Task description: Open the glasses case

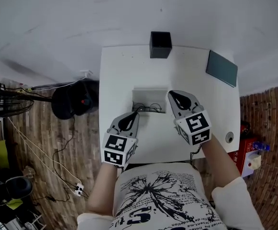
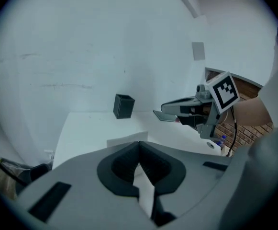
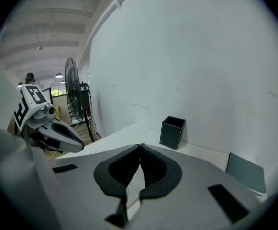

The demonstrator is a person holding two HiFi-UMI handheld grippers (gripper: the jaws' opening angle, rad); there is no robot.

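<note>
I hold both grippers over the smooth white table (image 1: 119,71), left gripper (image 1: 135,113) and right gripper (image 1: 171,94) each clenched on nothing. The glasses case (image 1: 150,99), a pale rectangular box, lies mid-table between their tips. A matte black square cup (image 1: 160,44) stands at the far edge.

Jaws of the right hand-held gripper (image 3: 139,148) together, empty — beyond, a black open-topped box (image 3: 172,132) upright on the white table (image 3: 124,133).
</note>
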